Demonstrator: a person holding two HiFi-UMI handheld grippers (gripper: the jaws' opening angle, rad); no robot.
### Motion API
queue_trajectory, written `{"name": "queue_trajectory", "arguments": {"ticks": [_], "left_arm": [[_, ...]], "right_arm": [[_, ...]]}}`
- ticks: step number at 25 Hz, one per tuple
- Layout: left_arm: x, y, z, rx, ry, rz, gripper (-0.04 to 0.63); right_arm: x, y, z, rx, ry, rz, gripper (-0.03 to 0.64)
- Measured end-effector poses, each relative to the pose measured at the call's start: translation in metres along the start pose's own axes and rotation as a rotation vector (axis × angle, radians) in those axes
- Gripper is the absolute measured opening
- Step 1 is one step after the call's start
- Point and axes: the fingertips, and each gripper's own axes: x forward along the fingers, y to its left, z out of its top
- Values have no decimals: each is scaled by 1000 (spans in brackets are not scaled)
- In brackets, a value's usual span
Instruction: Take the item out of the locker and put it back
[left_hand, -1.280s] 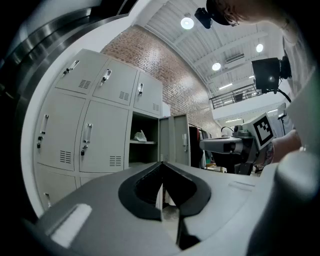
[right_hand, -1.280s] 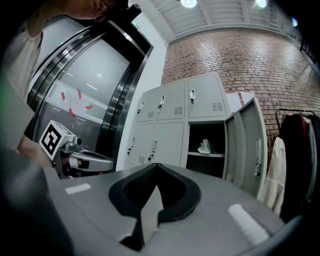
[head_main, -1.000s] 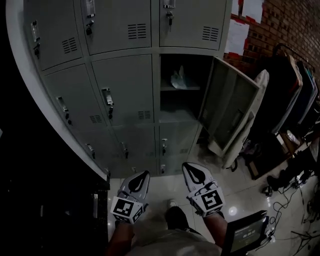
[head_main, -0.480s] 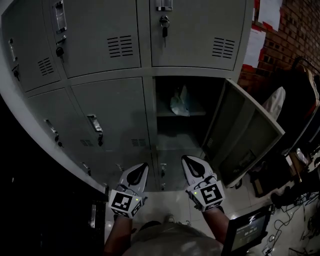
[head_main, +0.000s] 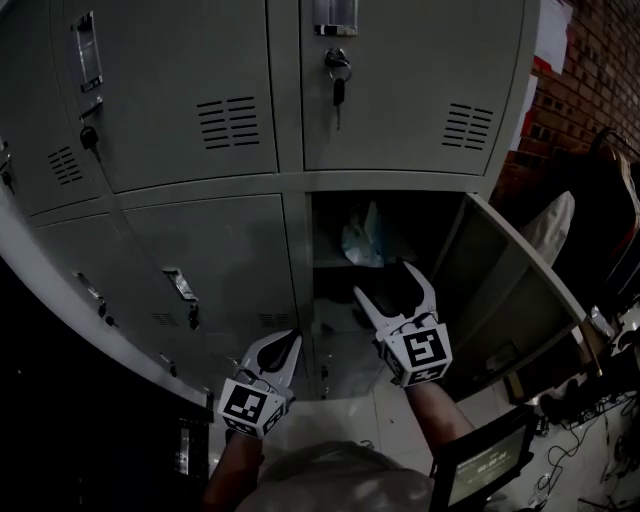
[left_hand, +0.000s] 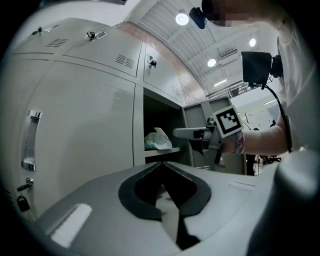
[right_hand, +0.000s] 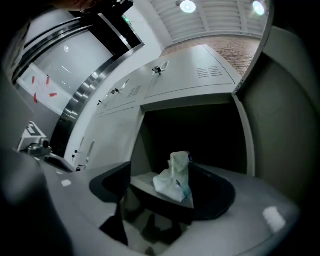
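A pale crumpled plastic bag (head_main: 362, 238) lies on the shelf of the open locker (head_main: 330, 262). My right gripper (head_main: 387, 283) is raised in front of that opening, just below the bag. Its jaws are opening, and nothing is pressed between them. In the right gripper view the bag (right_hand: 175, 176) sits on the shelf ahead, framed by the spread fingers (right_hand: 114, 184). My left gripper (head_main: 286, 347) hangs lower at the left, shut and empty. The left gripper view shows the bag (left_hand: 158, 140) and the right gripper (left_hand: 192, 133) beside it.
The locker's door (head_main: 515, 290) swings out to the right of my right gripper. Closed lockers fill the wall, one with keys (head_main: 337, 78) hanging above the opening. Clothes on a rack (head_main: 605, 210) and a screen (head_main: 482, 465) stand at the right.
My right gripper has risen from low by the floor to the open locker's mouth, and its jaws have spread apart. The left gripper stays low and shut. The lockers look closer.
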Motion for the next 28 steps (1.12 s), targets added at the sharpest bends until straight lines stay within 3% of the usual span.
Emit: {"name": "queue_trajectory", "arguments": {"ticks": [3,7,8,10,21,28], "left_arm": [[5,17,-5,-4,10,13,3],[11,37,-4,-16,5,31,3],[12,42,-6,-19,4,34,3],[14,49,-8,-27,2,41,3],[-2,45,-7,-46,6,19,3],[-39,6,-11,-43,11,-39,3]], "right_arm": [[31,-20,3,10,9,-25,356],[58,-35,-13,-3,61,-45,341],[63,-36,-20,-4,84,-32,265],[67,-33,-29,4,114,8,7],[11,-11,8,-28,3,-9,0],[-56,32,18,-24,-10,-22,0]]}}
